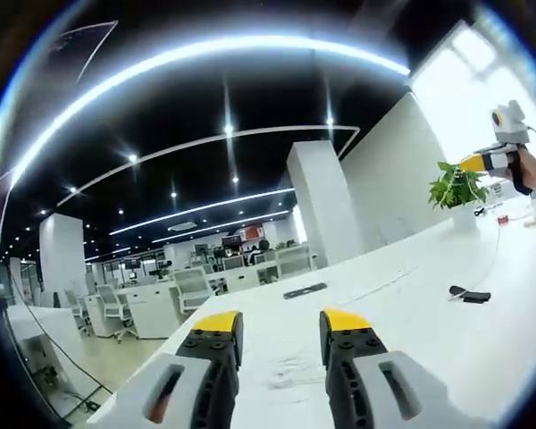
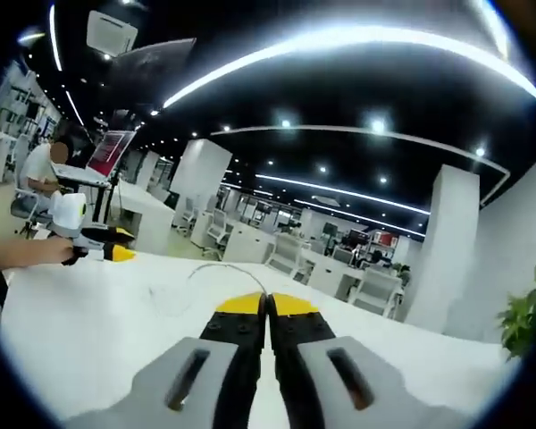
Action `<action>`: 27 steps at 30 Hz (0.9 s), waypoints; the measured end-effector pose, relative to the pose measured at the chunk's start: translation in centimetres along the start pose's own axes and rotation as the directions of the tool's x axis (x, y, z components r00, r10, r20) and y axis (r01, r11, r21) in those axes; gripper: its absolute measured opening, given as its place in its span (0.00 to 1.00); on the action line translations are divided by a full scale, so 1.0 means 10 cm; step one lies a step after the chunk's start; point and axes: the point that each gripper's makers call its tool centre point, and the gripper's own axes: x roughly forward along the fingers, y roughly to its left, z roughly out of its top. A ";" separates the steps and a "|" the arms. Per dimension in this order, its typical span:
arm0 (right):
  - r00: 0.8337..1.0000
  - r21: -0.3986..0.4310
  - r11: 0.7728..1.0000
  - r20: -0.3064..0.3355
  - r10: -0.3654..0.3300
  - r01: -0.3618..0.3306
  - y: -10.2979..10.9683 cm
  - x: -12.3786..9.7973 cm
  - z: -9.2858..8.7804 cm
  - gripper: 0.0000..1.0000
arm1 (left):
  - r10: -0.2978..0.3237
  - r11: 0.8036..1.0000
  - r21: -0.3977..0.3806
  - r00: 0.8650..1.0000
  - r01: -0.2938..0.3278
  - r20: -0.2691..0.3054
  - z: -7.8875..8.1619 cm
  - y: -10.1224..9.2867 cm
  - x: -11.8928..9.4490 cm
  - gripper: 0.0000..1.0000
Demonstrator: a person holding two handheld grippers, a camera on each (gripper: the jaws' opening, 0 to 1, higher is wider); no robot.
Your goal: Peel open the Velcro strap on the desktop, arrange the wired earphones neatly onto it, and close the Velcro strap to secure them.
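Thin white earphone wire (image 1: 290,366) lies in a loose tangle on the white desk just ahead of my left gripper (image 1: 281,326), whose jaws stand open and hold nothing. A small black Velcro strap (image 1: 469,295) lies on the desk to the right. My right gripper (image 1: 482,163), held by a hand, hovers above the desk at the far right. In the right gripper view my right gripper (image 2: 266,306) is shut, and the earphone wire (image 2: 221,265) arcs from its tips down to the left. My left gripper (image 2: 103,250) shows at the left edge there.
A flat dark strip (image 1: 305,290) lies farther back on the white desk (image 1: 402,331). A potted plant (image 1: 456,188) stands at the back right, with small items near it. Office desks and chairs lie beyond, and a seated person (image 2: 40,170) is at the far left.
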 end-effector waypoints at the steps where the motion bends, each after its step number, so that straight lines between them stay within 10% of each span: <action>1: 1.000 -0.002 1.000 0.014 -0.016 0.016 -0.06 -0.09 0.06 0.04 | -0.003 1.000 -0.002 1.000 0.003 0.001 0.01 -0.01 -0.01 0.38; 10: 1.000 0.055 0.998 0.027 -0.011 0.009 -0.15 -0.39 0.25 0.04 | -0.232 0.971 -0.047 0.971 0.235 0.057 0.23 -0.90 -0.06 0.37; 18: 1.000 0.047 0.999 0.027 0.013 -0.014 -0.04 -0.39 0.26 0.04 | -0.474 0.880 -0.039 0.881 0.474 0.009 0.17 -1.86 -0.09 0.37; 27: 0.998 0.051 0.998 0.049 0.034 -0.036 -0.04 -0.39 0.35 0.04 | -0.582 0.813 -0.024 0.811 0.581 -0.067 -0.04 -2.54 -0.04 0.36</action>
